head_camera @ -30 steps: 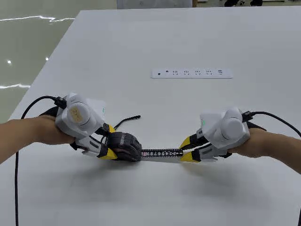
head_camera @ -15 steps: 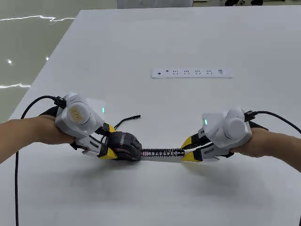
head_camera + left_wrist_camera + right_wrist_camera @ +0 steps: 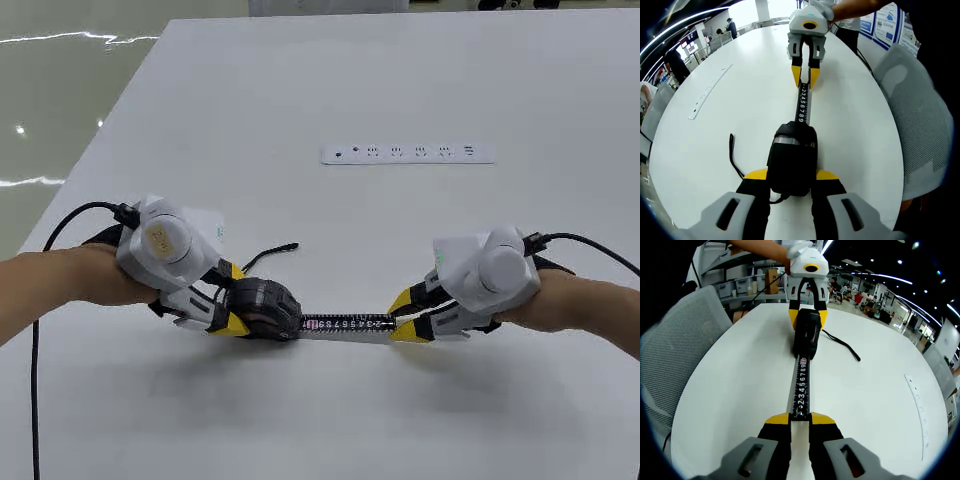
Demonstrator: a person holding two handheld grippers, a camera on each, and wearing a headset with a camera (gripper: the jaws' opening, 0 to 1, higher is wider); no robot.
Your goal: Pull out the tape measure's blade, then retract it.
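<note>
Tape measure: the dark case of the tape measure [image 3: 265, 308] lies on the table, near its front edge and towards the person's left.
Blade: the blade [image 3: 345, 323] runs out of the case straight towards the right, low over the table; numerals one to nine can be read on it in the right gripper view.
Left hand-held gripper: the left hand-held gripper [image 3: 792, 175] is clamped on the back of the case, one yellow tip on each side.
Right hand-held gripper: the right hand-held gripper [image 3: 800, 419] has its jaws nearly together, pinching the free end of the blade.
Change: over the last second the right hand-held gripper has drifted a little further right and the exposed blade has grown slightly longer; the case and the left hand-held gripper have barely moved.
Meaning: the pull-out is probably still in progress, with only a short length drawn; the retraction has not begun.
Strap: a black strap [image 3: 270, 255] trails from the case across the table, slack.
Table: white table [image 3: 300, 90], with a white power strip [image 3: 408, 154] well beyond the work.
Count: one tape measure, one blade, one strap, two hand-held grippers, two black cables [image 3: 70, 215] (one to each gripper), one power strip, one table.
</note>
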